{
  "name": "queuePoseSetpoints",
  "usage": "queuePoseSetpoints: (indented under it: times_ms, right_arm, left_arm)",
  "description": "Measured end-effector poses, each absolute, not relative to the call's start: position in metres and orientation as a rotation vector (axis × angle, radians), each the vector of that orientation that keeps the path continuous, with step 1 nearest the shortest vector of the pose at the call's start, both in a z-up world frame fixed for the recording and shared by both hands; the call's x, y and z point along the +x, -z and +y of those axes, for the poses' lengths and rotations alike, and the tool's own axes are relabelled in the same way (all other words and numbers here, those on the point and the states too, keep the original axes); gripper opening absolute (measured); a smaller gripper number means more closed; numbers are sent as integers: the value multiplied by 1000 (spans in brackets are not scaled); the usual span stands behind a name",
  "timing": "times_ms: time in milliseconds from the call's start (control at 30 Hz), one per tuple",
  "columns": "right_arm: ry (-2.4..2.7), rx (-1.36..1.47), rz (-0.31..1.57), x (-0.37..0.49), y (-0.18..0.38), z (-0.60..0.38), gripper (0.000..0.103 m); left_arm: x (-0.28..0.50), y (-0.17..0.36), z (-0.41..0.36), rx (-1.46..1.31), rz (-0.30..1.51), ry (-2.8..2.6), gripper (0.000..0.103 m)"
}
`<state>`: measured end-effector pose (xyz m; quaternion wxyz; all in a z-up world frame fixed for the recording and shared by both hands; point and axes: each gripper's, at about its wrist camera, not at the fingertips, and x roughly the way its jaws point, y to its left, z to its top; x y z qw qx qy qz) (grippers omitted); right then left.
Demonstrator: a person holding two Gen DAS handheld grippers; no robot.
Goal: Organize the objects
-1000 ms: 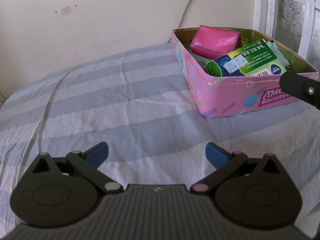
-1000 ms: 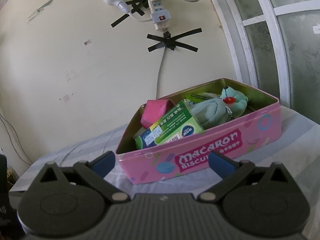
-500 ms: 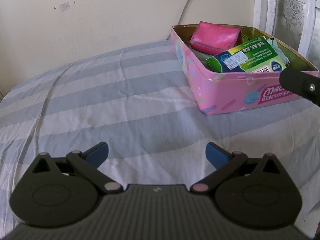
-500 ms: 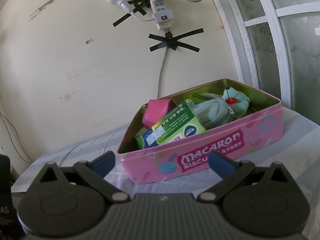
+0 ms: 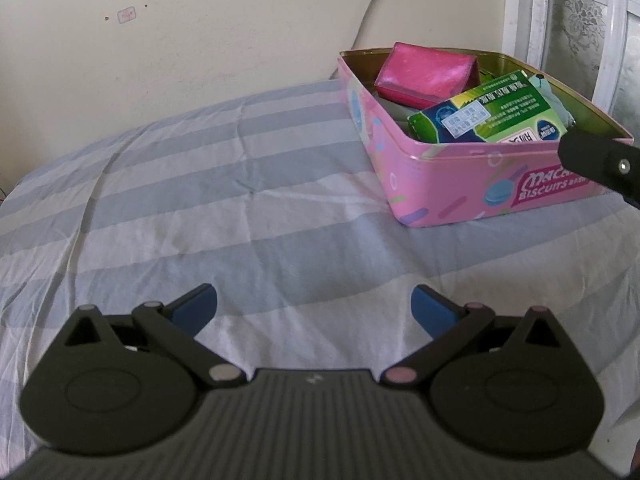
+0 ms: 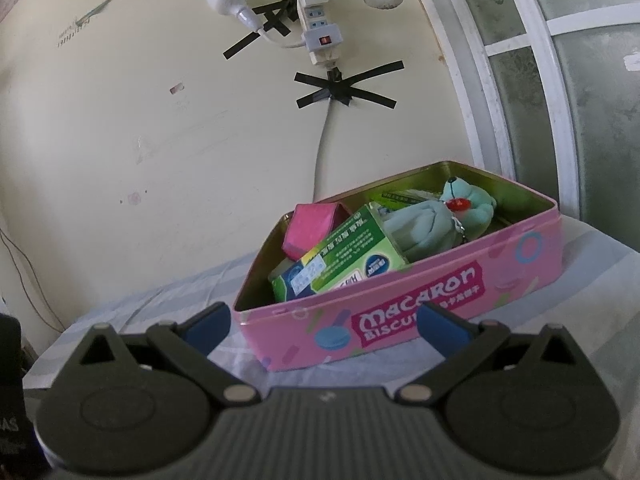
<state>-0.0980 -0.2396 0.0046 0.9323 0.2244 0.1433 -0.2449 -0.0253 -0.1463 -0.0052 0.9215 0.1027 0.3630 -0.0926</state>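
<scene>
A pink biscuit tin stands on the striped sheet, lid off. Inside lie a pink pouch, a green box and a pale green plush toy. My left gripper is open over bare sheet, well short and left of the tin, with nothing between its blue pads. My right gripper is open just in front of the tin's long side, holding nothing. Part of its black body shows at the right edge of the left wrist view.
A cream wall rises right behind the bed, with a taped power strip and a cable running down toward the tin. A white window frame stands at the right. The sheet's left edge drops off.
Both views have shifted slightly, so the tin sits a little lower and nearer in the frames. Both grippers stayed open with nothing held.
</scene>
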Motion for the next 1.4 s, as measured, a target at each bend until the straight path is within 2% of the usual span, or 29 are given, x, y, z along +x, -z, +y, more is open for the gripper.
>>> queuePoseSetpoints:
  times_ms: [1400]
  right_arm:
    - [504,453,295,-99,-3,-238,103]
  left_arm:
    - [-24,7,-145,214,760,201,103]
